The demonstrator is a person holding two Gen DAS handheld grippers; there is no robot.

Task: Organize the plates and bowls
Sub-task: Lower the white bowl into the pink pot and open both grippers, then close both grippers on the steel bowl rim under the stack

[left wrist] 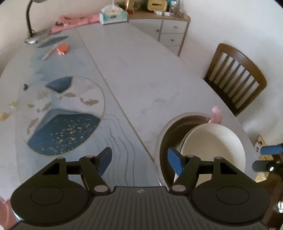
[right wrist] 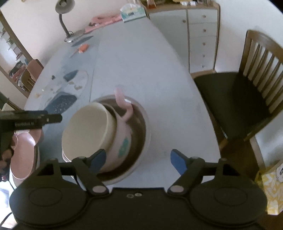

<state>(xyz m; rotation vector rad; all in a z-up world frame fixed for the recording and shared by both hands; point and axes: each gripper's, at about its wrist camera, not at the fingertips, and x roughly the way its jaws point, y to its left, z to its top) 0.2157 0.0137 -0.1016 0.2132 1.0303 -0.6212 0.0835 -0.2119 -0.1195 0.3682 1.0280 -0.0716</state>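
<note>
A wide bowl with a pale rim and brown inside [left wrist: 160, 141] [right wrist: 141, 123] stands on the table. Nested in it is a pink handled bowl [right wrist: 123, 141], its curled handle [left wrist: 216, 115] sticking up at the far side. A cream bowl [left wrist: 214, 146] [right wrist: 86, 131] sits tilted inside the pink one. My left gripper [left wrist: 139, 161] is open, straddling the wide bowl's left rim without touching it. My right gripper [right wrist: 138, 161] is open too, its left finger in front of the pink bowl's wall and its right finger over bare table. Each gripper shows at the edge of the other's view [left wrist: 265, 157] [right wrist: 35, 120].
A pink dish [right wrist: 23, 155] lies at the table's near left under the hand holding the left gripper. A wooden chair [right wrist: 247, 92] stands at the right and a drawer cabinet [right wrist: 201, 35] behind. A desk lamp [left wrist: 30, 23], a tissue box [left wrist: 113, 16] and an orange object [left wrist: 62, 48] sit at the far end.
</note>
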